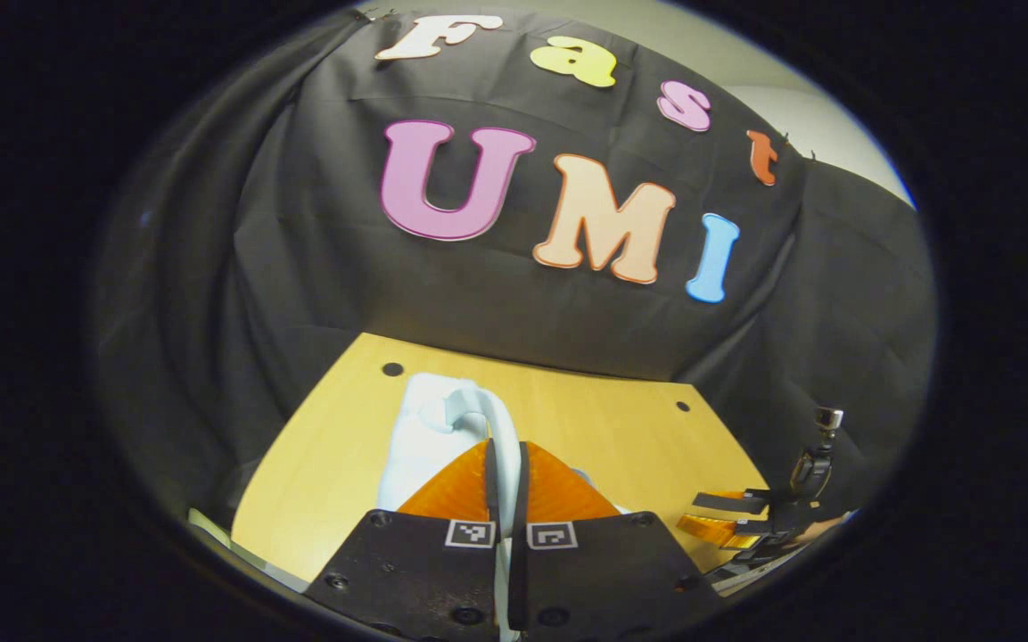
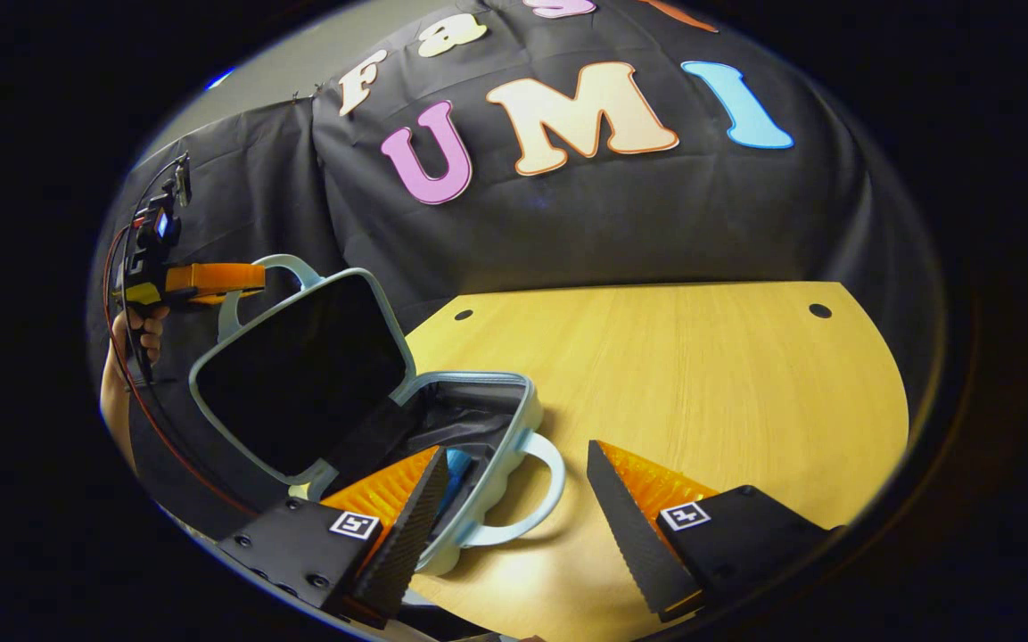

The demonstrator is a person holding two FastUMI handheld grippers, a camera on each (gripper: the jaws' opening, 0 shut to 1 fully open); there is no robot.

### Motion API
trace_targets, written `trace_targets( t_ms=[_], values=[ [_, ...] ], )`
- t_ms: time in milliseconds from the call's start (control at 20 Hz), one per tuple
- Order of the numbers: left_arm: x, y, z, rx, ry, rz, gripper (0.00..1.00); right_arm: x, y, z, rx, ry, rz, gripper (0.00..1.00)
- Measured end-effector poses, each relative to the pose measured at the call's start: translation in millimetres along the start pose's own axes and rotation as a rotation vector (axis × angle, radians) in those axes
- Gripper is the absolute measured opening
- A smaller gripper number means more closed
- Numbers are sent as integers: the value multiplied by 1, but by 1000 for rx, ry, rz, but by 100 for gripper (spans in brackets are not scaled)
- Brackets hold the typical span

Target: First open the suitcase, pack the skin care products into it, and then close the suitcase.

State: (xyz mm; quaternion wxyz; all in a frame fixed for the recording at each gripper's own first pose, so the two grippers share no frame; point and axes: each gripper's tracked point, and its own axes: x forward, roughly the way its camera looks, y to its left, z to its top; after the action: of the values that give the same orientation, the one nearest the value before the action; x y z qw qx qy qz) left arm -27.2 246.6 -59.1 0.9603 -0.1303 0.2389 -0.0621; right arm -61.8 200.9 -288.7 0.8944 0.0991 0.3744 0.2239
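- In the right gripper view, at the far left, the left tongs (image 2: 250, 276) pinch the handle (image 2: 286, 264) on the raised lid (image 2: 300, 379) of the suitcase (image 2: 487, 464), with a hand (image 2: 135, 334) behind them.
- The lid stands open and tilted back; its inside is dark and smooth and its rim is pale blue with rounded corners.
- The lower half of the suitcase lies on the tabletop (image 2: 701, 374), with a dark fabric lining and something blue (image 2: 458, 468) inside; I cannot tell whether this is a skin care product.
- A second curved handle (image 2: 522, 499) sticks out from its ribbed pale shell toward the camera.
- The right tongs (image 2: 514, 517) are spread wide and hold nothing, just in front of this shell.
- In the left gripper view, the left tongs (image 1: 505, 464) are pressed on the thin pale handle (image 1: 500, 428).
- I judge the step is holding the lid up: the grip should stay firm and the lid should tilt past upright, so it does not fall.
- The tabletop is smooth light wood with small round holes.
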Motion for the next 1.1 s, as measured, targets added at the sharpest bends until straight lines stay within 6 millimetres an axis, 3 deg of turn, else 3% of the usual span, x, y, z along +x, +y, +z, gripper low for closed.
trace_targets(
  t_ms=[250, 550, 950, 1050, 1100],
  values=[
    [26, -58, -19, -7, 28, -107, 0, -17, -26, 4, 17, -22, -31, 98],
    [61, -121, -77, -8, 140, -196, 1, -37, -57, 11, 17, -47, -70, 98],
    [105, -156, -155, 69, 295, -137, 3, -68, -102, 18, -4, -64, -87, 98],
    [112, -165, -165, 80, 292, -102, 9, -75, -112, 24, -2, -74, -80, 98],
    [115, -167, -165, 88, 274, -87, 17, -79, -115, 29, -3, -81, -76, 98]
  ],
)
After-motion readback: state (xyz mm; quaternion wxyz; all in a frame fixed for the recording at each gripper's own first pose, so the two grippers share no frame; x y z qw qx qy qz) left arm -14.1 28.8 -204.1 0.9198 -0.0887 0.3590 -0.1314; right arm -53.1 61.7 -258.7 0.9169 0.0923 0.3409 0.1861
